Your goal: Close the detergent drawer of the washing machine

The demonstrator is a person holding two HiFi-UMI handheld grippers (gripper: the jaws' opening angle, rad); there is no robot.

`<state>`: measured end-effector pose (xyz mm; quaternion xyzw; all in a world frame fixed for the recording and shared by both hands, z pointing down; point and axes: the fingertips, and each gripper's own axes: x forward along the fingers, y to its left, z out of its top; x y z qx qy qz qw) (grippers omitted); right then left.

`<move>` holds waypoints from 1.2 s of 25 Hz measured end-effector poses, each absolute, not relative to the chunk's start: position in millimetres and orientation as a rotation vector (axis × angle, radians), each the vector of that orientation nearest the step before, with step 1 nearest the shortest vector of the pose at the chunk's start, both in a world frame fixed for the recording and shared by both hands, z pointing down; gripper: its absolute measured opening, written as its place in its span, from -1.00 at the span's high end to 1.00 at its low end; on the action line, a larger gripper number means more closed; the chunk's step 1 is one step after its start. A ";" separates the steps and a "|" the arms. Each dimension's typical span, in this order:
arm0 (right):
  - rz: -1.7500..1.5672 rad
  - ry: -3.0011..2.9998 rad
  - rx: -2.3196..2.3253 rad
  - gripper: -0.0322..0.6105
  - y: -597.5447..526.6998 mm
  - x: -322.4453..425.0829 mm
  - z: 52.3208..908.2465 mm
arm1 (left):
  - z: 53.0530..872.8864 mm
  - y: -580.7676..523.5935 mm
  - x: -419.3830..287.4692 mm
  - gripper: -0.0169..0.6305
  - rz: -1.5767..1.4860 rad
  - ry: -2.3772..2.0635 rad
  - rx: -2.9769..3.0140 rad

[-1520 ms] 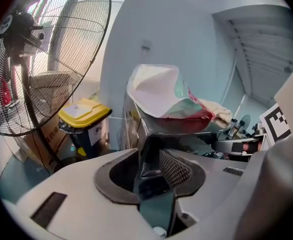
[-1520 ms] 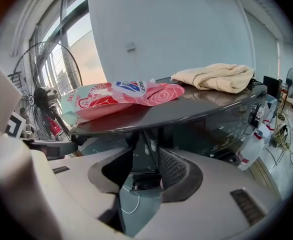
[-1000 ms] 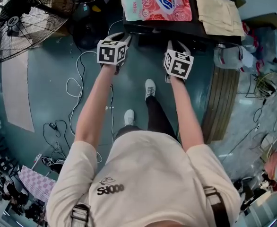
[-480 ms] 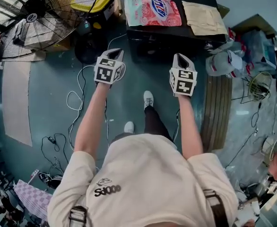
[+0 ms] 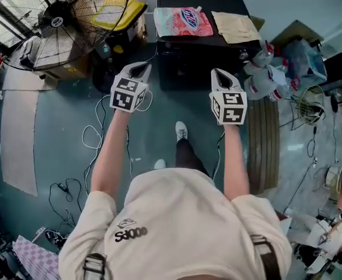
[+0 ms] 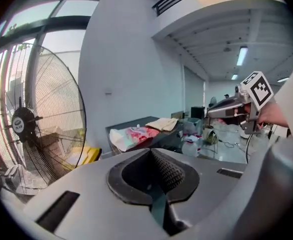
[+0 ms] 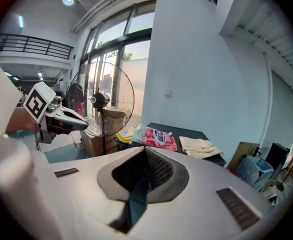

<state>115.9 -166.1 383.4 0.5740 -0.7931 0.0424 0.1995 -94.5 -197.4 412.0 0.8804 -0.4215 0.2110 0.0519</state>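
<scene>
Head view looked down on the teal floor (image 5: pixel 60 133), with a big standing fan (image 5: pixel 57 22) at the upper left. To its right stood the black washing machine (image 5: pixel 188 63), straight ahead of me and well apart from both tools. I could not make out its detergent drawer from above. On its top lay a pink detergent pouch (image 5: pixel 182 22) and, just beside that, a folded beige cloth (image 5: pixel 235 27). My left tool (image 5: pixel 140 67) hung in the air with its jaws together and nothing between them. My right tool (image 5: pixel 220 74), about level with it, had just been closing its jaws, and they too met on nothing.
</scene>
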 end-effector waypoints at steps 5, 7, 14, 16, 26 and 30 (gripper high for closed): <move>0.012 -2.247 1.591 0.88 -110.6 109.2 341.4 | 358.4 -147.4 -87.0 0.89 0.583 -1.273 2.825; -0.024 -2.268 1.583 0.88 -91.8 100.4 325.4 | 339.2 -128.8 -89.8 0.89 0.553 -1.277 2.864; -0.084 -2.365 1.555 0.88 -38.0 63.0 291.5 | 300.2 -70.4 -114.0 0.89 0.465 -1.296 2.949; -0.119 -2.367 1.547 0.88 -26.8 56.9 285.9 | 294.5 -57.8 -119.9 0.89 0.453 -1.299 2.965; -0.236 -2.386 1.517 0.88 10.6 31.9 256.4 | 259.6 -16.7 -128.3 0.89 0.388 -1.273 3.071; -0.285 -2.374 1.514 0.88 22.9 27.3 245.0 | 244.6 -2.8 -125.7 0.89 0.390 -1.278 3.122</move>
